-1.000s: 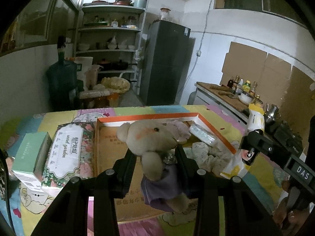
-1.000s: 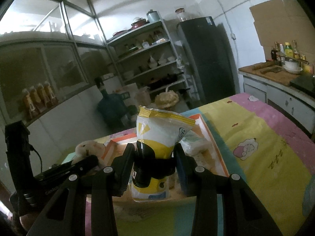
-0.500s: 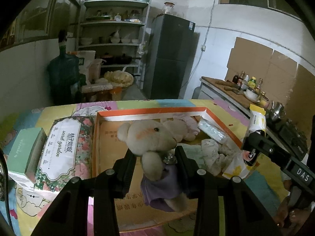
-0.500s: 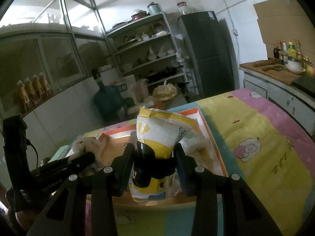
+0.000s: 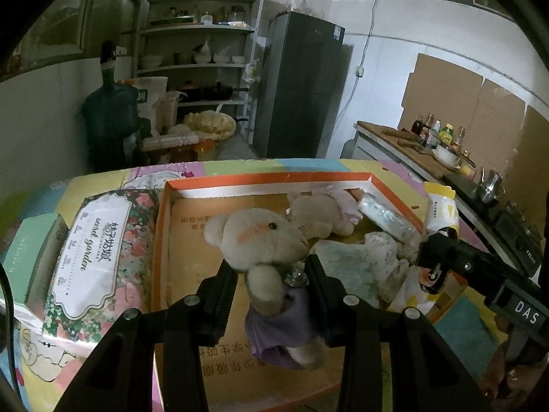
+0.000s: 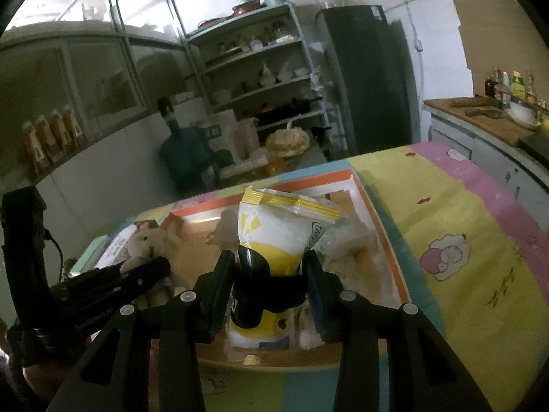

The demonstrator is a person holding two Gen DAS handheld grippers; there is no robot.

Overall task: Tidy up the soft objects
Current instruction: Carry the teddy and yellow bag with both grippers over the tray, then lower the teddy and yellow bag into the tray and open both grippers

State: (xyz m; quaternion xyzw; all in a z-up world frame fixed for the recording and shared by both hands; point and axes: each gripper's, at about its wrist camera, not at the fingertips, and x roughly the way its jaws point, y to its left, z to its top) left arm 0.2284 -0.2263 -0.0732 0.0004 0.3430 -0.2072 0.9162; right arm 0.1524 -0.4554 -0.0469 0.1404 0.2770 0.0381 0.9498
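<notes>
Under my grippers the table wears a patchwork cloth in yellow, pink and teal with cartoon prints. On it lies the shallow cardboard tray with its orange rim, Chinese characters printed on its floor that I read upside down from the left wrist view. Just beside the tray's left wall lies a floral tissue pack, long axis running away from me, its white label reading "secret garden" with Chinese characters above; a pale green box sits against its far side.

Inside the tray, toward the right, lie a crumpled pale cloth, a second plush toy on its side and a clear wrapped packet leaning along the right wall.

My left gripper pinches the beige teddy bear around its purple-dressed middle, above the tray's floor. The bear stands upright, head up, face turned to my right.

My right gripper is clamped on a yellow and white pouch, held upright over the tray's near right corner, its crimped yellow seal on top. Its print is too blurred to read. That gripper's body carries "DAS" in white.
</notes>
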